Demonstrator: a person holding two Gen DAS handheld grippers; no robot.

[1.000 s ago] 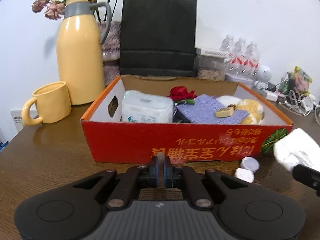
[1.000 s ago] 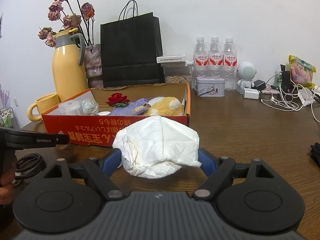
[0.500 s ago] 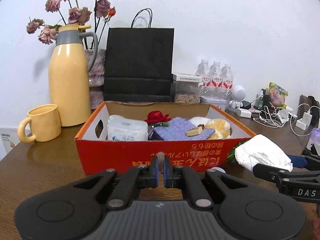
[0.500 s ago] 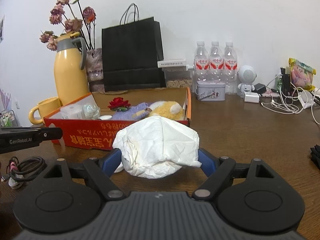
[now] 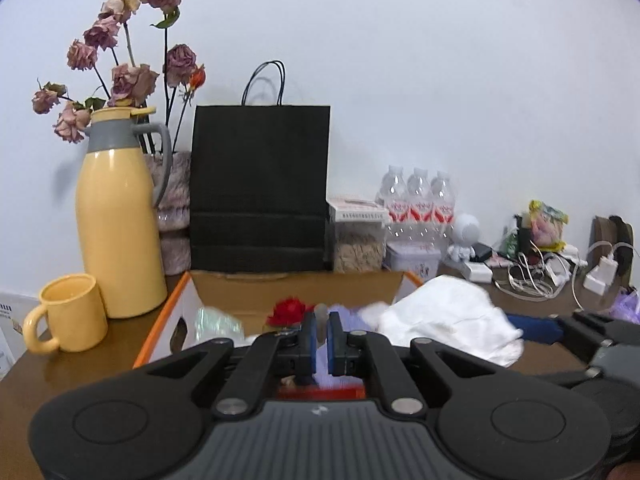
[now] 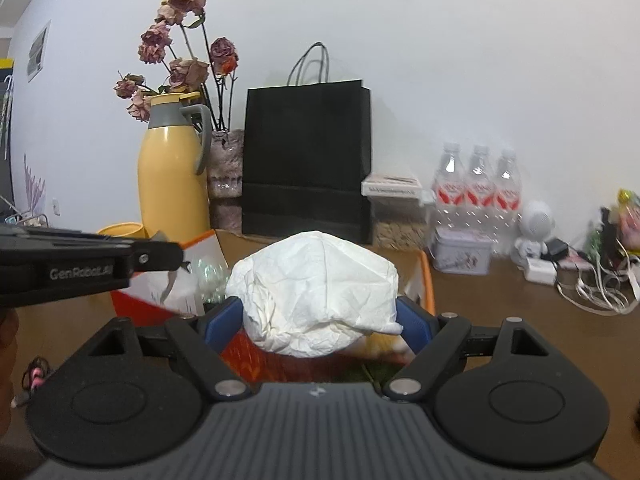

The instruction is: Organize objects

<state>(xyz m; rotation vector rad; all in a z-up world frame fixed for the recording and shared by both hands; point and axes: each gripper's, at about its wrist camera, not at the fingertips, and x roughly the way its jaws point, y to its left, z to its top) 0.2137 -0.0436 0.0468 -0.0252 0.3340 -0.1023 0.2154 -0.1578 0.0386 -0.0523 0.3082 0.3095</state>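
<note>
Well along, by the look of it: red box already loaded with a red flower, a shiny wrapped pack and some purple cloth, only partly visible behind the tools. White paper wad clamped between the wide-set blue pads of the right gripper, hanging over the box's near edge, above the contents and not yet set down. Left gripper pressed together on nothing visible, level with the box front, alongside the wad as seen from the left view. Left to do, as a guess: lower the wad into a free spot, release, then deal with whatever lies loose on the table; the table in front of the box is hidden now, so cannot tell what remains there. Against the frame a second ago: both tools higher and further forward, box front then fully readable and now mostly blocked by the tool bodies; wad then short of the box over bare table, now over the rim; thermos, mug, black bag and bottles unmoved; grip on the wad unchanged, left pads just as tight.
</note>
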